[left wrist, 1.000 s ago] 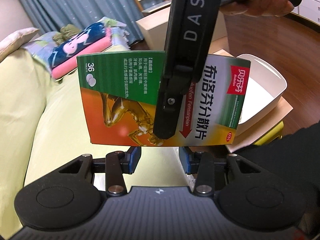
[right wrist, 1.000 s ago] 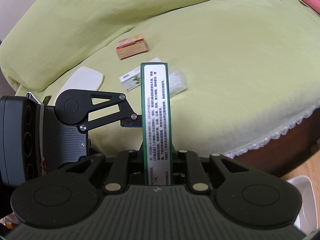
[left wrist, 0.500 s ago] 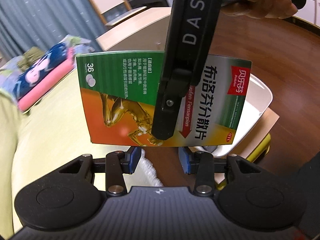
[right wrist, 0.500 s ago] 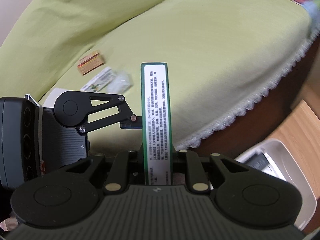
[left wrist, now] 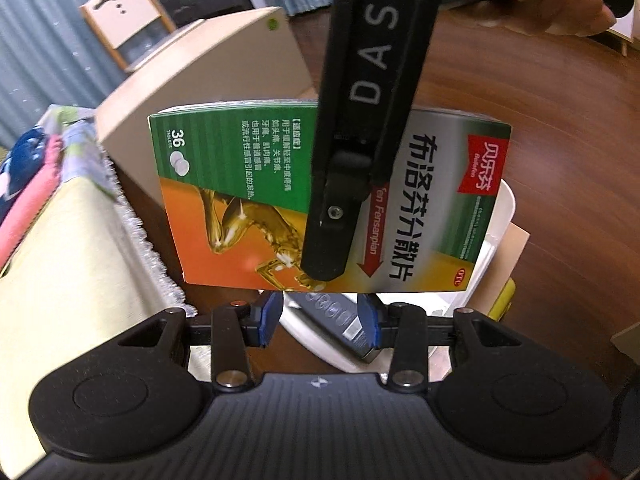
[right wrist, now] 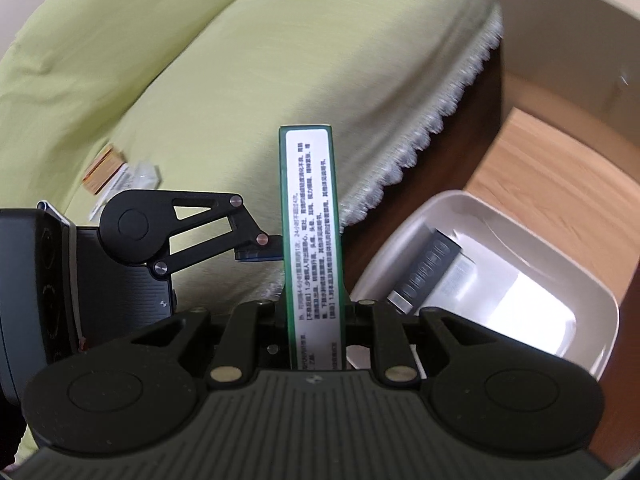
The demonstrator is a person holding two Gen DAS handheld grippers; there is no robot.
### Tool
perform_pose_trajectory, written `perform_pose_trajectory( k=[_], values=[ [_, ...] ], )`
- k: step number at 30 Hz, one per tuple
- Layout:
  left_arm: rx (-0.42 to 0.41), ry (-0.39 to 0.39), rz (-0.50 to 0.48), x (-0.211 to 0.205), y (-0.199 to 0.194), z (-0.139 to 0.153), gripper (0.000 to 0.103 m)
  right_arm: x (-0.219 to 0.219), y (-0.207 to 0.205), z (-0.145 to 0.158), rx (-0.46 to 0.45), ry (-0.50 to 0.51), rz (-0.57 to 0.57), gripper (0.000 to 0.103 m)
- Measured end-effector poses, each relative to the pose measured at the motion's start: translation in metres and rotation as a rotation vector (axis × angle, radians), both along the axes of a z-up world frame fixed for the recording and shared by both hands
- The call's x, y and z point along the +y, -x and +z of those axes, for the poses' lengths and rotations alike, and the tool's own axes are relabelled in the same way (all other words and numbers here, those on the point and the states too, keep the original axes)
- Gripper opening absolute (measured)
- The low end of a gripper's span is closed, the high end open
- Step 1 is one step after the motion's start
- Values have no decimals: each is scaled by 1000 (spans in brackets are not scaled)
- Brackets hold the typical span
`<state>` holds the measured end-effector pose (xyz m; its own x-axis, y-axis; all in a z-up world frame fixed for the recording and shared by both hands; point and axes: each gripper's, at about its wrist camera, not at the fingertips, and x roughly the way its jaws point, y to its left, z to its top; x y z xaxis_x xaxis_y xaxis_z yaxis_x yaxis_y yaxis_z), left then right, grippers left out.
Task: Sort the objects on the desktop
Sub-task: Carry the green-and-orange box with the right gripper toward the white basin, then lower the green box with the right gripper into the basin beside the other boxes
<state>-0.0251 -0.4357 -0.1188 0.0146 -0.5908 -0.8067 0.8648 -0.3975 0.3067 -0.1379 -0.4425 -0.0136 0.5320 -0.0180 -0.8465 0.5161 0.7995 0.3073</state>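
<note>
Carried binward, medicine box stands upright.

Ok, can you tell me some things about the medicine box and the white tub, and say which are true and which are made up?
1. The right hand-held gripper is shut on the medicine box. True.
2. The left hand-held gripper grips the box too. False: its blue pads stand apart below the box, holding nothing.
3. The white tub is empty. False: a dark flat box lies inside it.
4. The medicine box says 36 tablets. True.
5. Small boxes lie on the green sofa cover. True.
6. The medicine box already sits in the tub. False: it is held in the air, beside the tub in the right wrist view.
</note>
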Motion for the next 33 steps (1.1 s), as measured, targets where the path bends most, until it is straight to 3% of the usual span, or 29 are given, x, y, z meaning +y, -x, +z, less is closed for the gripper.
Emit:
perform_pose_trajectory(
  k=[14,33],
  values=[
    [32,-72,-52,-34,16,-43,48,-15,40,-34,13,-38,-144,16],
    [61,-94,15,-50,12,-75,48,-31,68,-75,8,-84,-322,16]
  ],
)
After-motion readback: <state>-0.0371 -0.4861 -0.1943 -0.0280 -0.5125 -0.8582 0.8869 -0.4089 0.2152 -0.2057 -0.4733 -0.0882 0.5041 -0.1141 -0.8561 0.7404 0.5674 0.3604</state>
